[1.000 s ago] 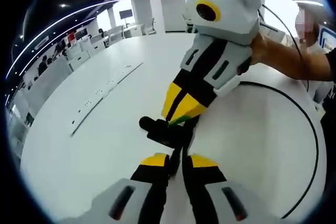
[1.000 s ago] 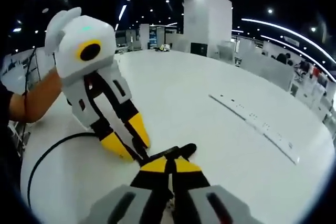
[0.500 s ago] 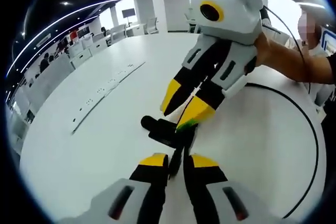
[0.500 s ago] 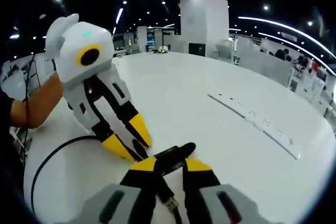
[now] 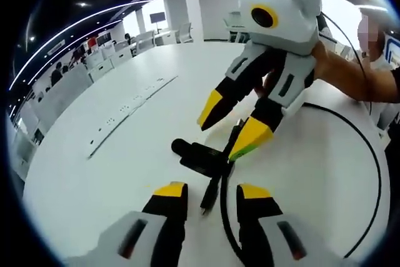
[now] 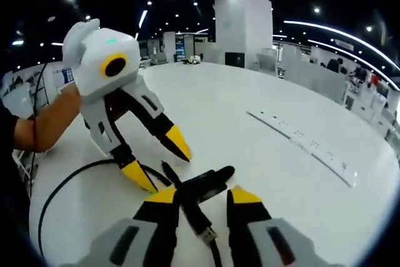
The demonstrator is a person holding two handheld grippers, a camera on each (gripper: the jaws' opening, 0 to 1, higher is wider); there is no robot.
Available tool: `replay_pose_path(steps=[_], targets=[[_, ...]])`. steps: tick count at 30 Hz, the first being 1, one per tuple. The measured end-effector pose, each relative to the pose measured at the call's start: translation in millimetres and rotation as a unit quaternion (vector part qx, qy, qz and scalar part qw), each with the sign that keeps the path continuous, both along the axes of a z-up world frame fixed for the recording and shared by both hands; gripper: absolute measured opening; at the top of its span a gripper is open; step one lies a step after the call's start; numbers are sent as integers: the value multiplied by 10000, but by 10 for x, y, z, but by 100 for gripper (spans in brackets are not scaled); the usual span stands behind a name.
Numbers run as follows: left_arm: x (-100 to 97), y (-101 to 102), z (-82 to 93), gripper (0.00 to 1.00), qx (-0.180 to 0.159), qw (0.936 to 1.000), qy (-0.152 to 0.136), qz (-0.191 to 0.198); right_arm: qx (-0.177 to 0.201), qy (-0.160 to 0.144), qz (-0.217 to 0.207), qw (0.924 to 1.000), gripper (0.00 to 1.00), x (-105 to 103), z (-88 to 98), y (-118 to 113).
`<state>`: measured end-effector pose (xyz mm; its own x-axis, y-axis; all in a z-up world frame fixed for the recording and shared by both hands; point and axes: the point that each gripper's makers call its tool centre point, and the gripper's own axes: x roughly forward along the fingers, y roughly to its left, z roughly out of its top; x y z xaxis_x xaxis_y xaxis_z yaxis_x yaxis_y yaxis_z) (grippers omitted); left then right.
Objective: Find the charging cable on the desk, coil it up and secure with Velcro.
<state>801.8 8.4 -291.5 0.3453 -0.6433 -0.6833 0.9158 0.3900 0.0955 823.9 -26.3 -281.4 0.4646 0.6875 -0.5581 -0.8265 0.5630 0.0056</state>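
The black charging cable [image 5: 375,173] lies on the white desk [image 5: 125,173] in a wide loop. Its plug end [image 5: 208,196] rests between the fingers of my open left gripper [image 5: 212,193], touching neither. A thick black piece [image 5: 197,154] on the cable lies just ahead. My right gripper [image 5: 232,124] comes in from the upper right, open, straddling the cable. In the right gripper view the right gripper [image 6: 204,197] stands open over the USB plug [image 6: 207,233] and the thick piece [image 6: 204,182]. The left gripper [image 6: 159,159] is open beside them, and the cable [image 6: 56,191] curves off to the left.
A long strip of sockets [image 5: 128,103] is set into the desk, also seen as the socket strip [image 6: 303,142]. A person's forearm [image 5: 350,76] holds the right gripper; another forearm [image 6: 47,123] holds the left. A white pillar [image 6: 245,26] and other desks stand far behind.
Both grippers have gone from shut to open and let go of the cable end, which now lies loose on the desk. The right gripper opened first and lifted slightly.
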Motion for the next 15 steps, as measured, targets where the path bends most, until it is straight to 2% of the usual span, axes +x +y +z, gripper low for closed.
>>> replay_pose_path(steps=[1,6,12,15], targets=[[13,-9,3,49,-67,9999,-2,94,-9,8,-19,10000,33,-14,-2,-6],[-29,6,-7,45,-172,9995,74,237,-4,0,-49,10000,33,-68,11,-17],[14,72,72,43,-336,9967,-6,743,-111,-119,-110,9998,33,-133,36,-36],[-3,67,140,42,-502,9951,-72,853,-95,-149,-218,9996,33,-151,42,-80]])
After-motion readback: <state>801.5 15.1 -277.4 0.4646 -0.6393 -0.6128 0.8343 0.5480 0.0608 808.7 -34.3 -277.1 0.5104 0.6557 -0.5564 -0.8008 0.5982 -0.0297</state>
